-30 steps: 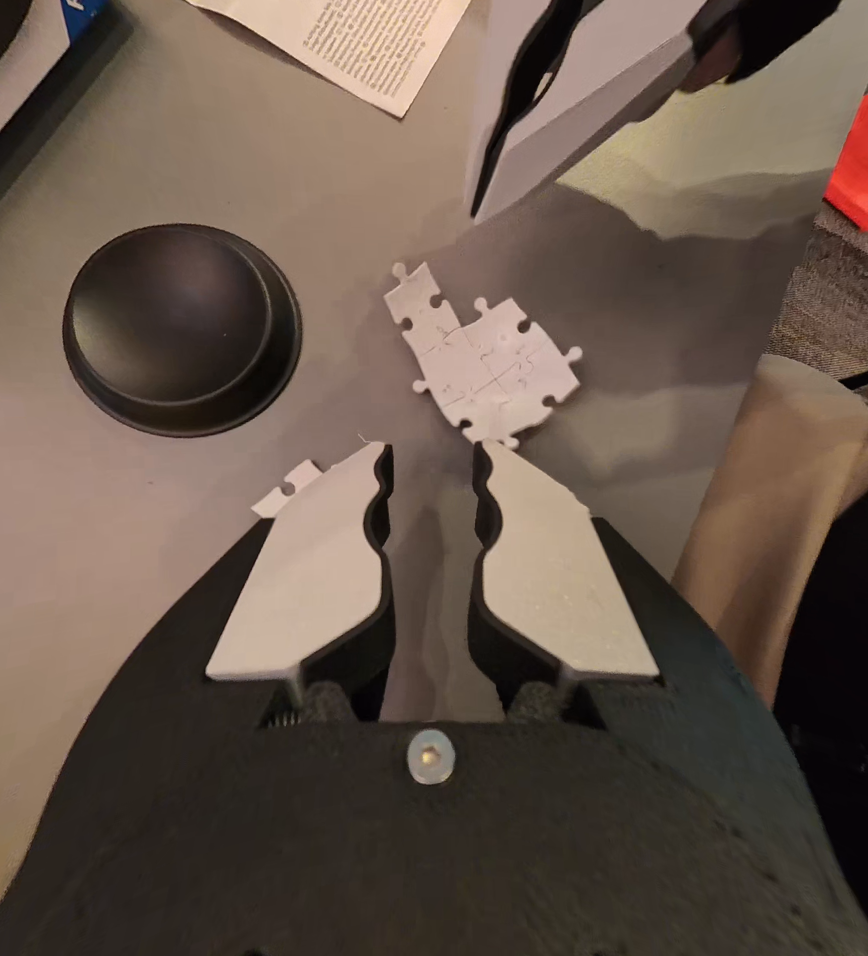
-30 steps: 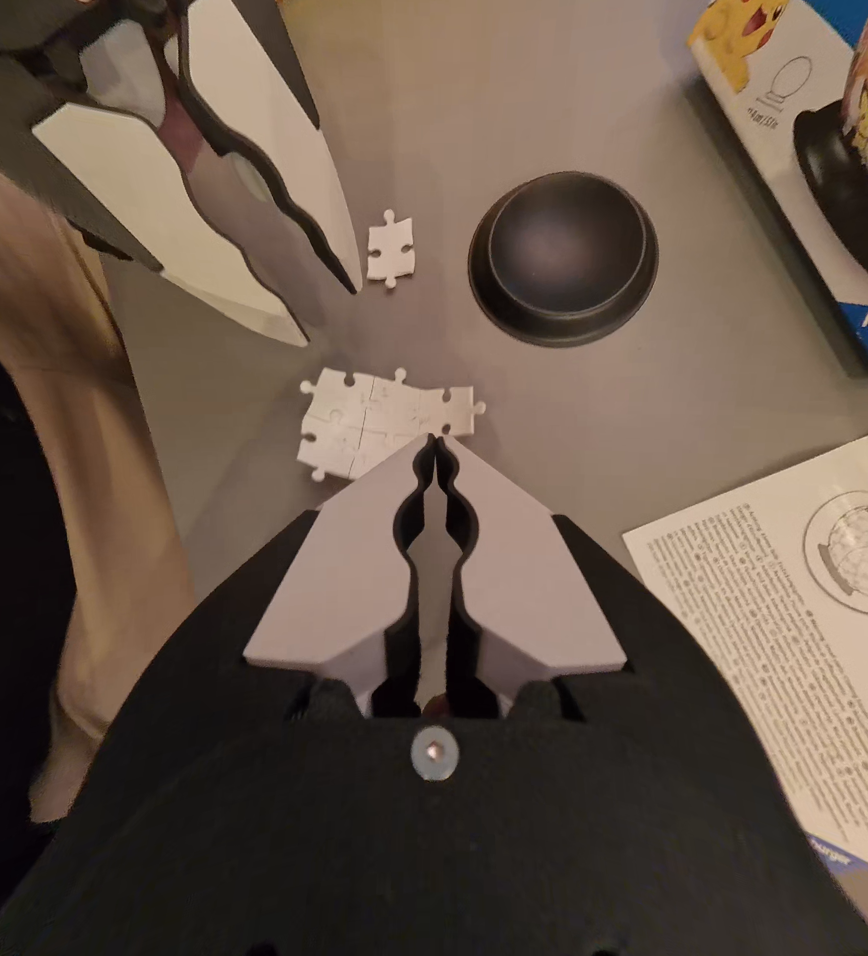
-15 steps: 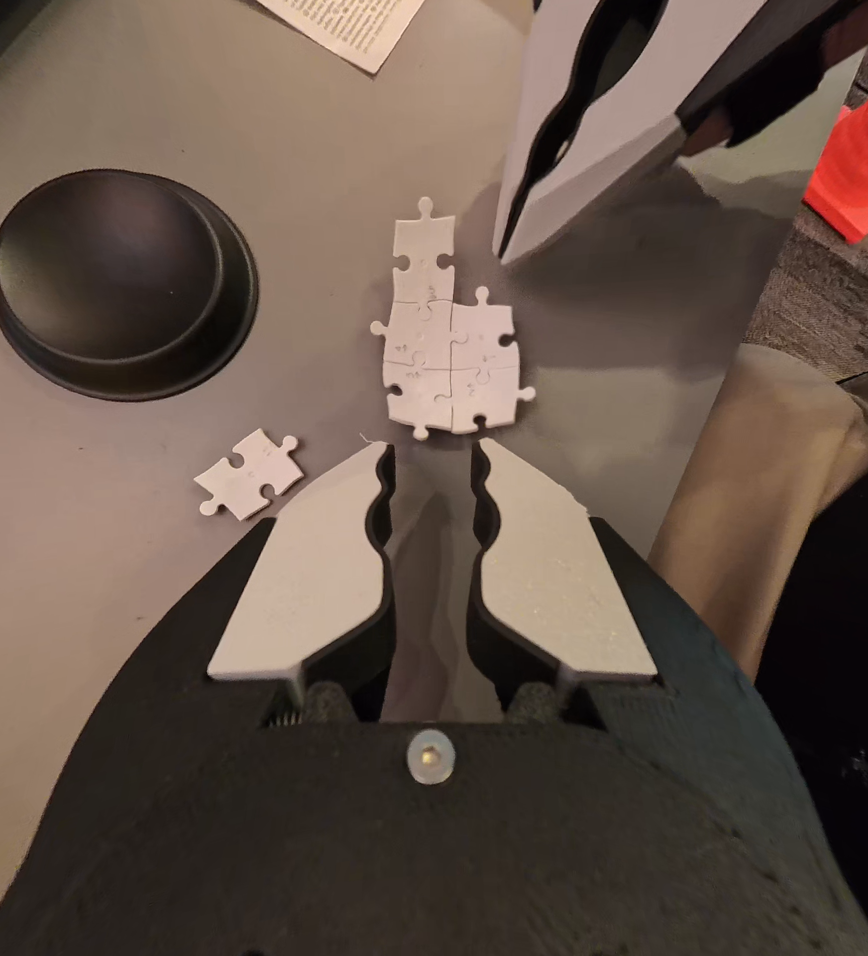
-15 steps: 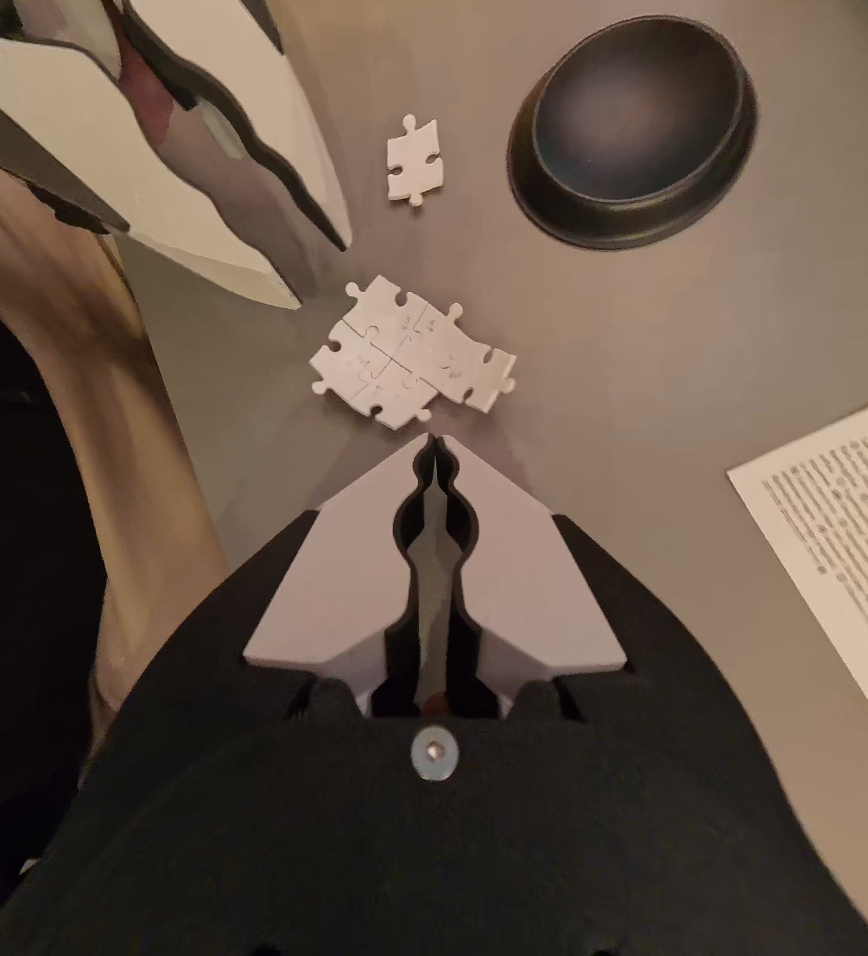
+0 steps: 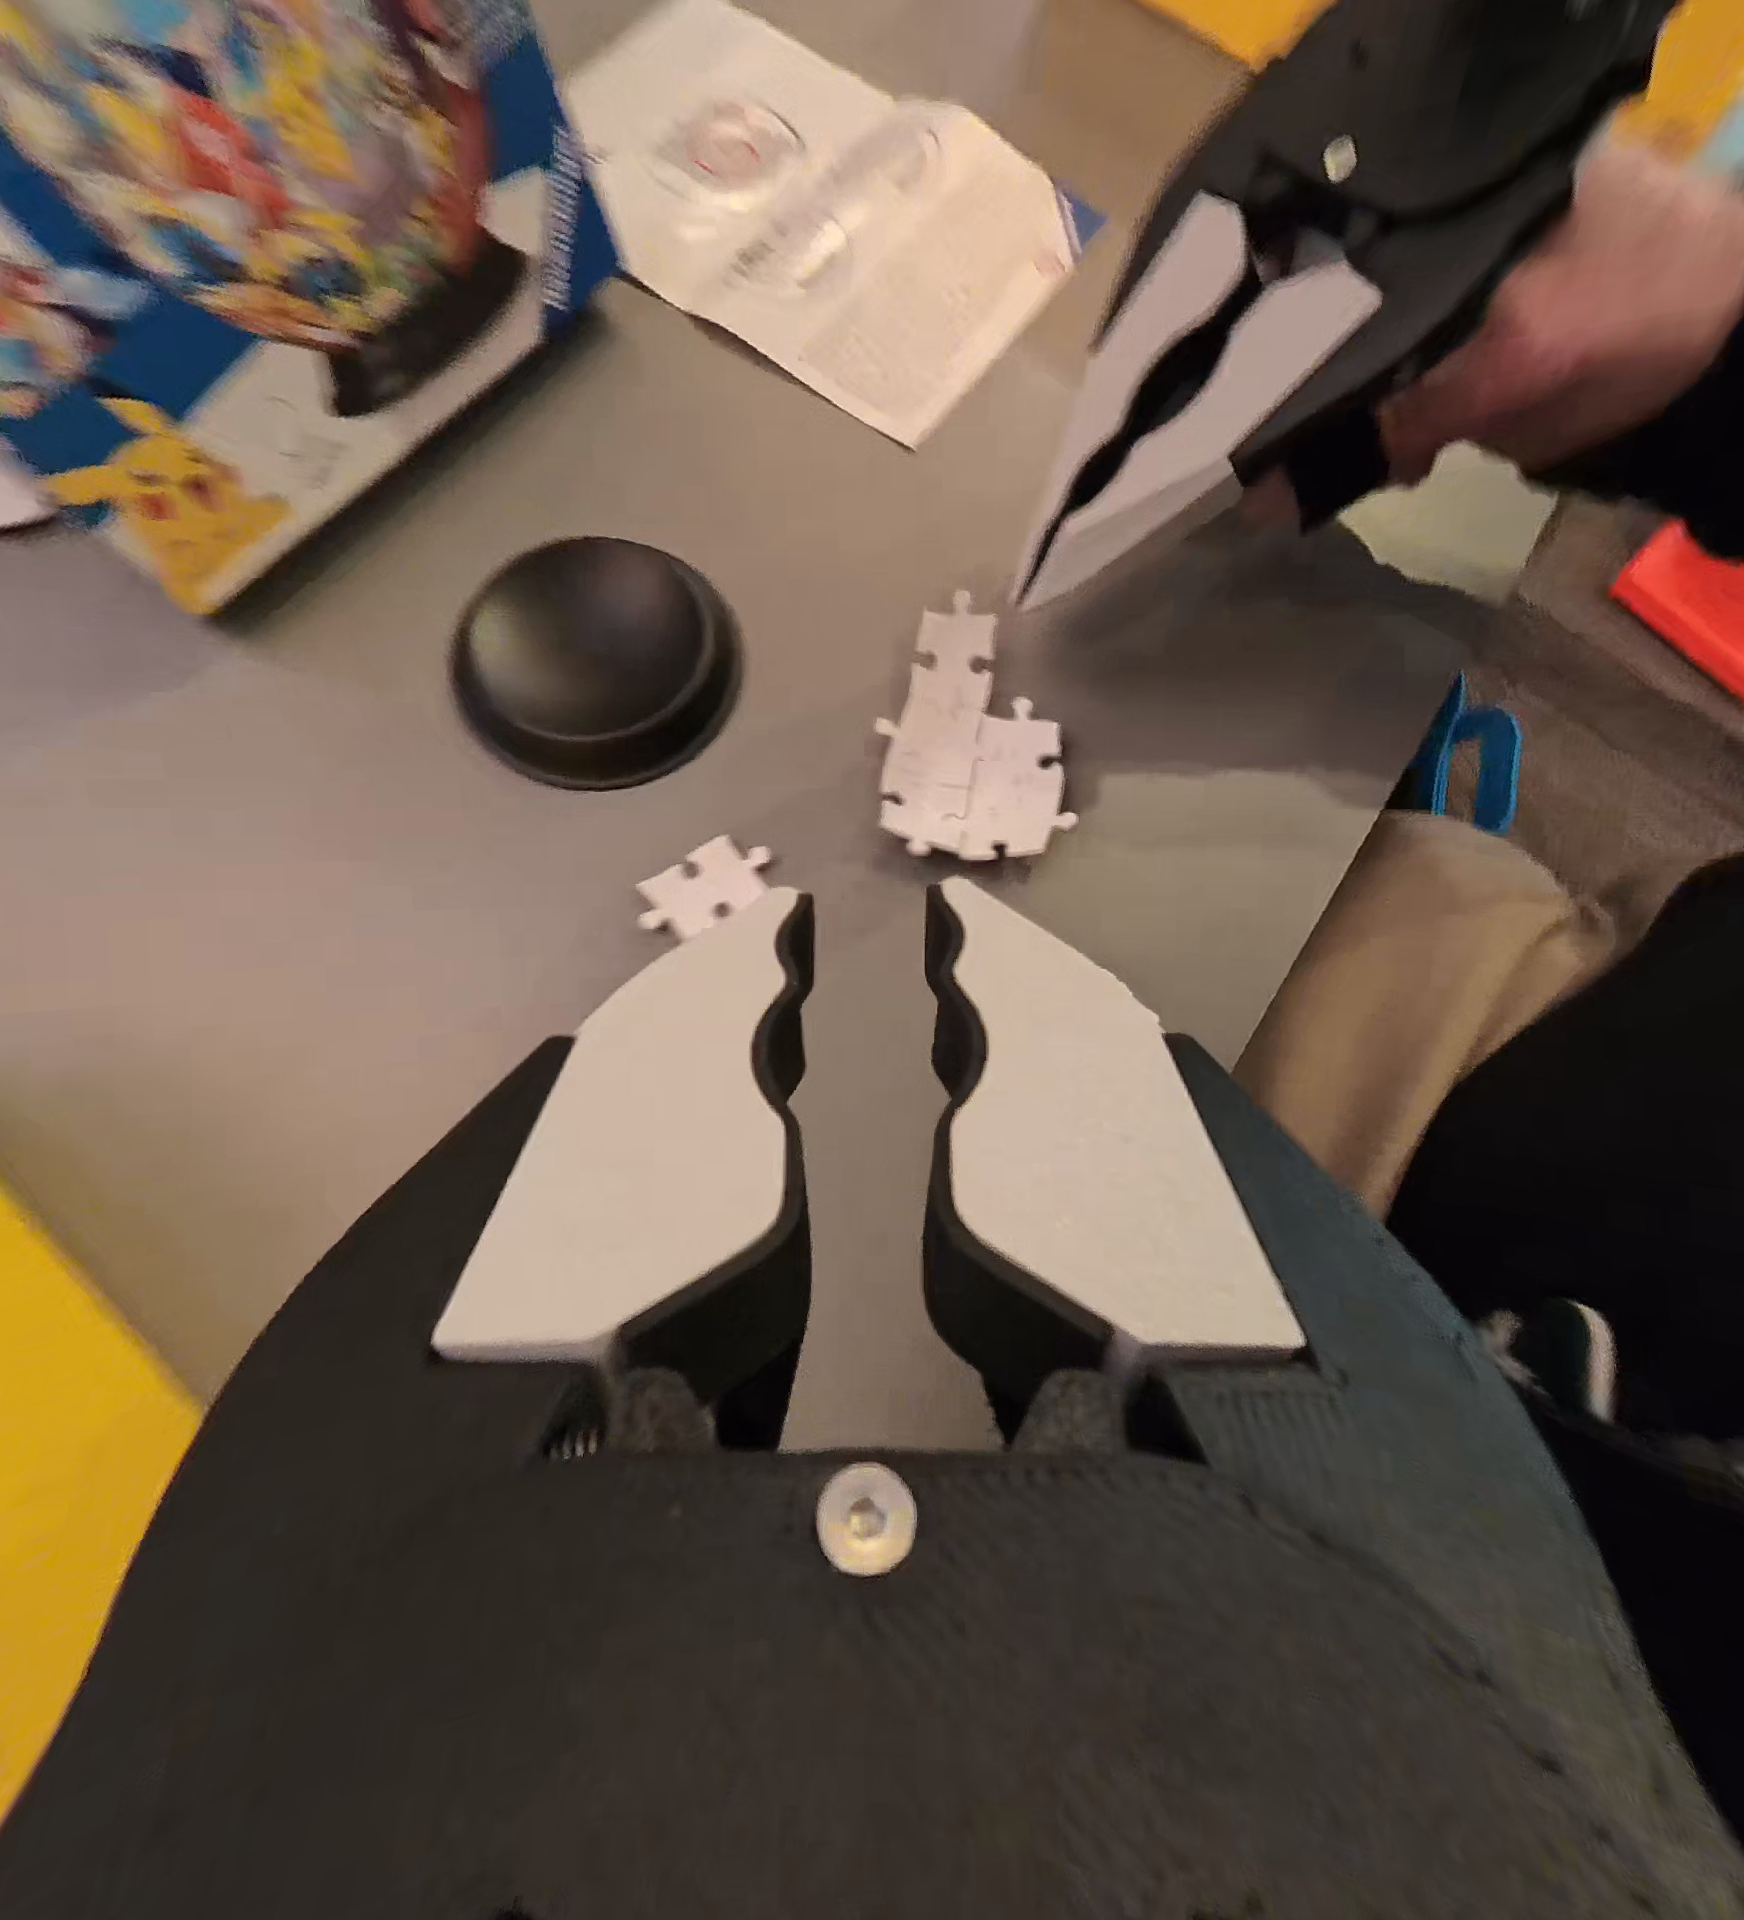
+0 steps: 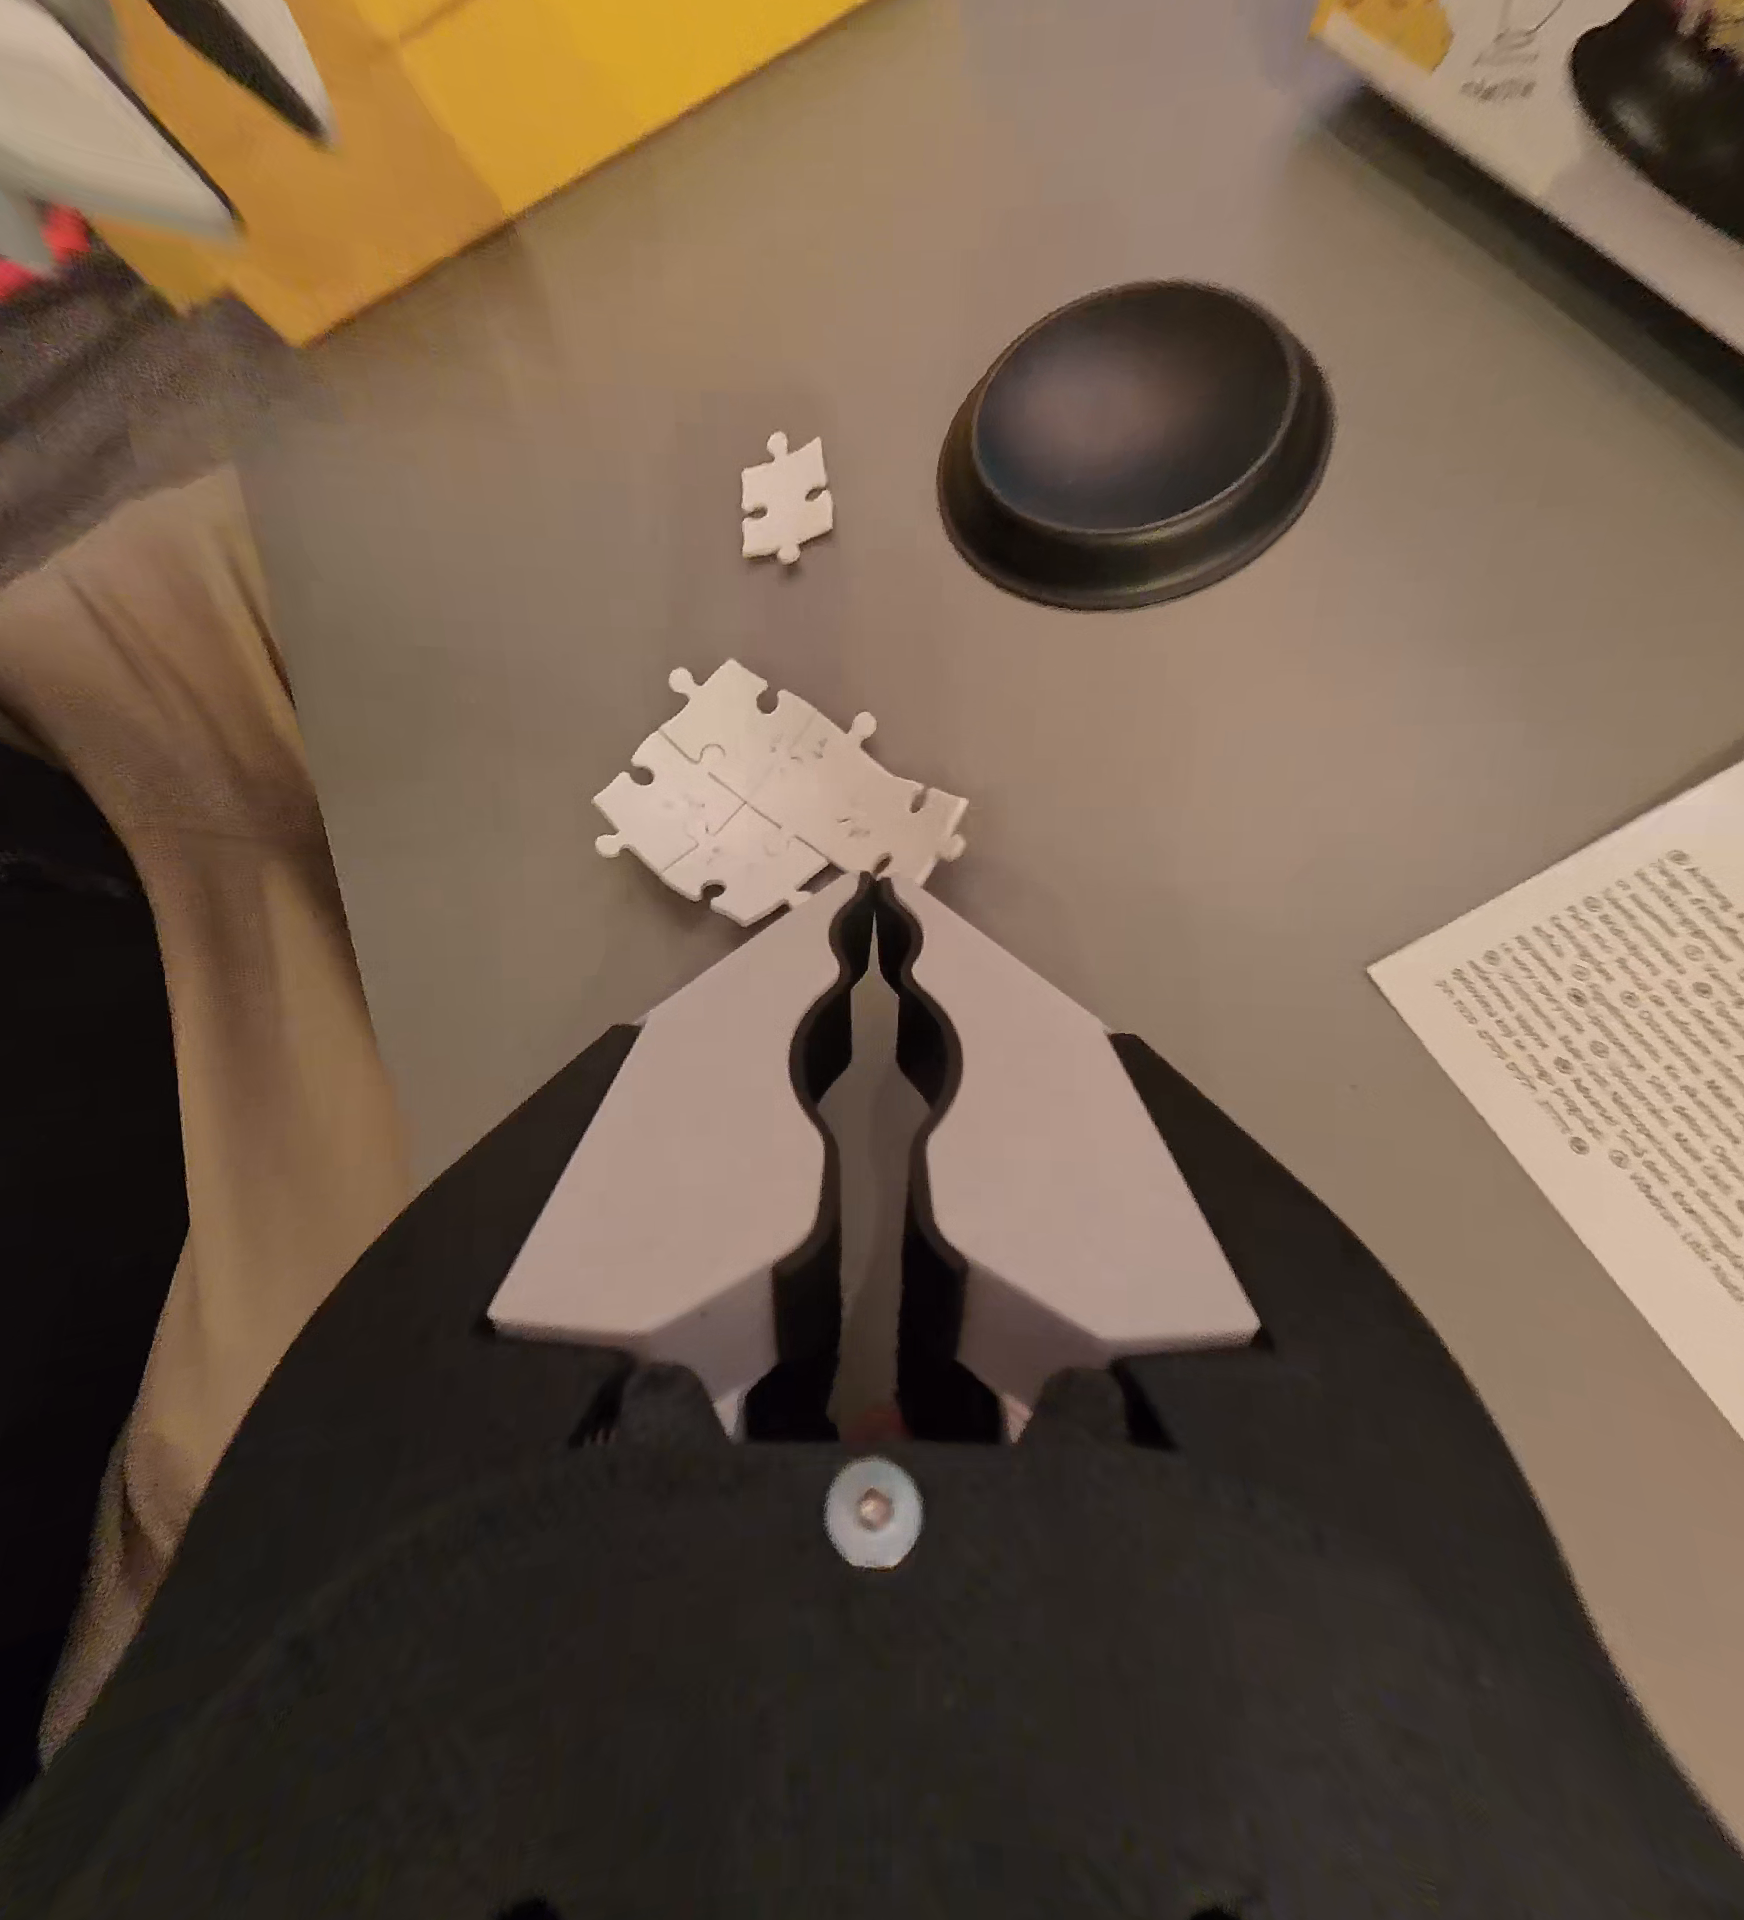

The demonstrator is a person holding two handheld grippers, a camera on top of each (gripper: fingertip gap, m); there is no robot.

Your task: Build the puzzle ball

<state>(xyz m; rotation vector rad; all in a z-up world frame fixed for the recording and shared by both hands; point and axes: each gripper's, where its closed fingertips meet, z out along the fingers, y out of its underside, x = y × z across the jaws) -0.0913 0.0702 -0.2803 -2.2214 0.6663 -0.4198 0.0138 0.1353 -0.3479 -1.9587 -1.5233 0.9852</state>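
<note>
Printed writing on the puzzle box (image 5: 224, 260) and instruction sheet (image 6: 1626, 1039) not transcribed. Left gripper (image 5: 868, 904) fingers spread, empty; right gripper (image 6: 870, 883) fingertips pressed together, tips beside the joined white piece cluster (image 6: 774, 795). Loose piece (image 6: 788, 499) near the black dome stand (image 6: 1133, 442). Versus 0.5 s ago: left view pulled back, box now visible.

We see the puzzle box (image 5: 224, 260) smeared by blur — the left tool (image 5: 868, 914) hides a corner of the single piece (image 5: 702, 883).
</note>
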